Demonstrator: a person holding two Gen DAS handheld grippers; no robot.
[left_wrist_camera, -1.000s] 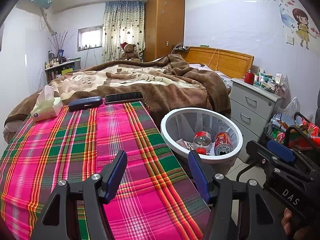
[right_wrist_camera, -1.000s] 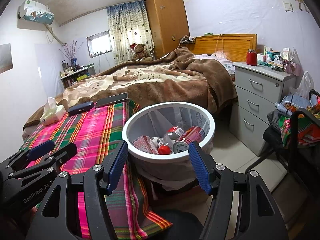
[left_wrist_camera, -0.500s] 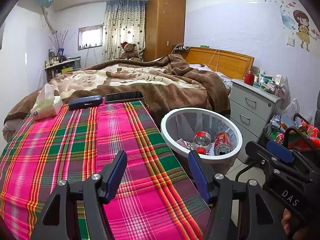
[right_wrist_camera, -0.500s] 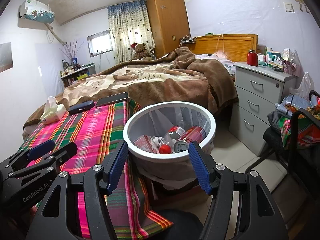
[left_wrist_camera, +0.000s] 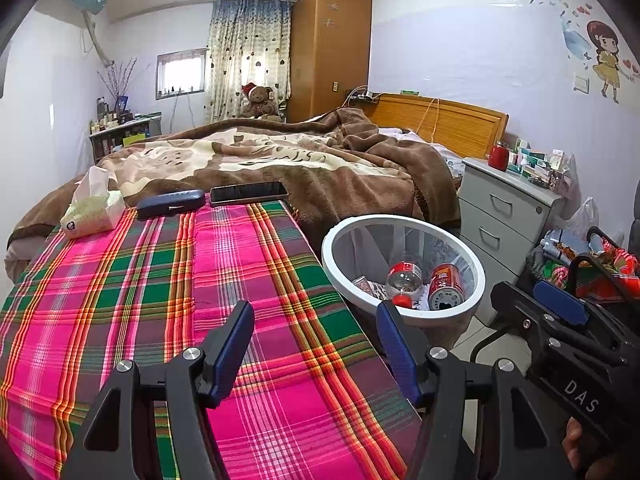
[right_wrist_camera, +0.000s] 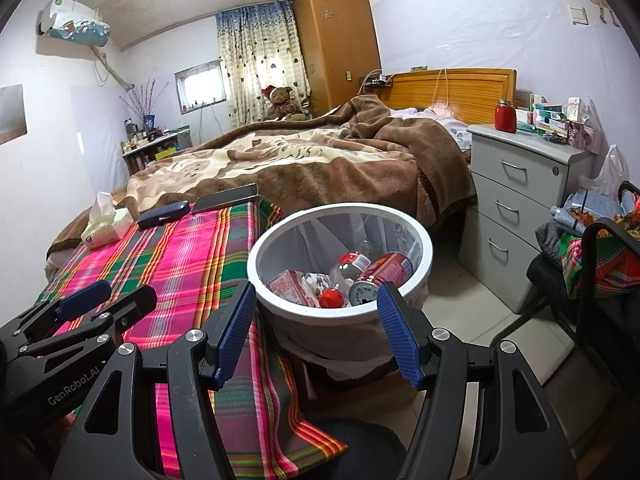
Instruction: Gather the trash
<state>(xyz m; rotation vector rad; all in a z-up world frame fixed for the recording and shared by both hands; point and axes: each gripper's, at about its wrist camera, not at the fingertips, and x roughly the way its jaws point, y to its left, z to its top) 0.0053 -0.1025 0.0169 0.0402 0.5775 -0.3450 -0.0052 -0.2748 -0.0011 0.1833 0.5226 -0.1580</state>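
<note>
Where tablecloth (left_wrist_camera: 168,280) ends, bin (left_wrist_camera: 402,222) touching

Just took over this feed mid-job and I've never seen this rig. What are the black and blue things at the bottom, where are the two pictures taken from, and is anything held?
They are handheld grippers, one per hand, each with a camera looking along its two blue fingers. One picture is from the left gripper, the other from the right gripper. Both are open, holding nothing. The plaid cloth carries a tissue pack, dark case and phone. The white bin beside it holds a can, a bottle and wrappers.
</note>
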